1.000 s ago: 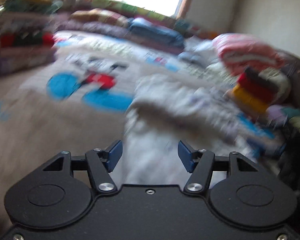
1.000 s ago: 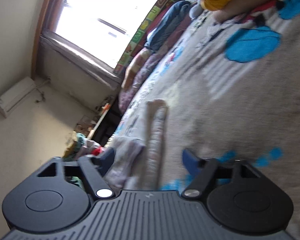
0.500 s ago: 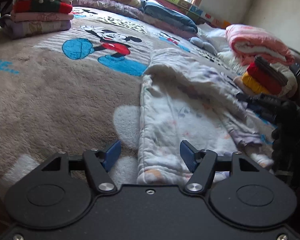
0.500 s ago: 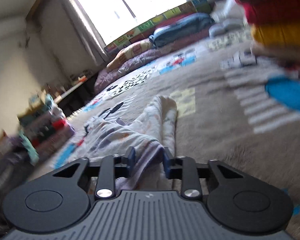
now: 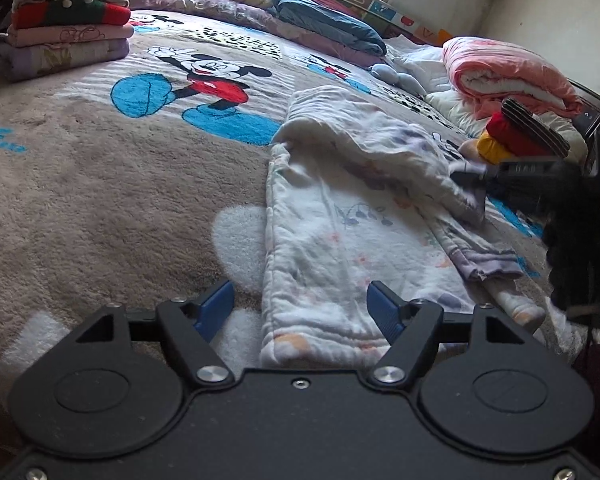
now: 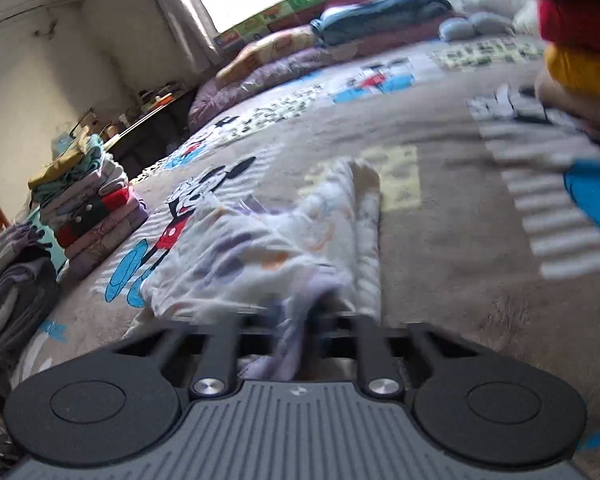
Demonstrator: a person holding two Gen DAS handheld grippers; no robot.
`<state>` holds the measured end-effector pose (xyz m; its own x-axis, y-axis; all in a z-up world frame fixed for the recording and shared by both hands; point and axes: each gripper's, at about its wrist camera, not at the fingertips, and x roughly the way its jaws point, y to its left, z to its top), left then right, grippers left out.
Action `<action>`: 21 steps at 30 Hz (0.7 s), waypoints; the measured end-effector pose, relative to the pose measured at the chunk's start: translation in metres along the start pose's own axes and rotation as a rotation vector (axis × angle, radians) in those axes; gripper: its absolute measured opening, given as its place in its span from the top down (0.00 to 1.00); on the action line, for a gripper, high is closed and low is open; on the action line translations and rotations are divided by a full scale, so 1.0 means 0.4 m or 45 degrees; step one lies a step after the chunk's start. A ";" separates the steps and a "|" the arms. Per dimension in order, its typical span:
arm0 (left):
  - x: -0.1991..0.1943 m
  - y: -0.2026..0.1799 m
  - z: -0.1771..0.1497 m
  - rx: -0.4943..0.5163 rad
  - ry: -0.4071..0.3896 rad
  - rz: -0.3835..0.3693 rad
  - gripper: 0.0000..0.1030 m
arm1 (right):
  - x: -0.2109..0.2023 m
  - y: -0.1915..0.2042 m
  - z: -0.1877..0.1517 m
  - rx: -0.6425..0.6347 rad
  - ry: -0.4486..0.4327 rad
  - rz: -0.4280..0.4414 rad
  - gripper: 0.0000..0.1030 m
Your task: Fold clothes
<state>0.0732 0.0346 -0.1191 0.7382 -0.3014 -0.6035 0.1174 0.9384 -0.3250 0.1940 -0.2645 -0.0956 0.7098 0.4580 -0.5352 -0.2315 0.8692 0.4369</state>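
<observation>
A white garment with a pale floral print (image 5: 332, 216) lies lengthwise on the brown cartoon-mouse blanket (image 5: 100, 200). My left gripper (image 5: 300, 306) is open, its blue pads either side of the garment's near hem, just above the cloth. In the left wrist view my right gripper (image 5: 470, 174) pinches a lilac-trimmed edge at the garment's right side and lifts that part. In the right wrist view the right gripper (image 6: 312, 320) is shut on the bunched garment (image 6: 260, 248), which rises from between the fingers; the image is blurred.
A stack of folded clothes (image 5: 68, 20) stands at the far left of the bed. Rolled quilts (image 5: 508, 76) and red and yellow folded items (image 5: 508, 140) sit at the right. Pillows (image 5: 328, 24) line the wall under the window. A darker clothes pile (image 6: 12, 280) lies beside the bed.
My right gripper has shut on the garment's lilac-trimmed edge and raised it towards the middle. The left gripper has come down close to the near hem and stays open.
</observation>
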 end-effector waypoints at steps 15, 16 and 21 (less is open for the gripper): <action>-0.011 -0.225 -0.040 0.557 -0.199 0.133 0.90 | -0.054 0.074 0.286 -0.101 -0.144 0.040 0.91; -0.007 -0.242 -0.044 0.599 -0.202 0.128 0.91 | -0.055 0.077 0.307 -0.107 -0.152 0.040 0.91; 0.029 -0.314 -0.062 0.754 -0.167 0.069 0.98 | -0.053 0.050 0.360 -0.063 -0.166 0.028 0.91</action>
<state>0.0504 -0.0910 -0.1033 0.8247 -0.2627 -0.5009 0.3993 0.8976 0.1867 0.2701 -0.2836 0.0286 0.7841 0.4516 -0.4257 -0.2781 0.8689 0.4095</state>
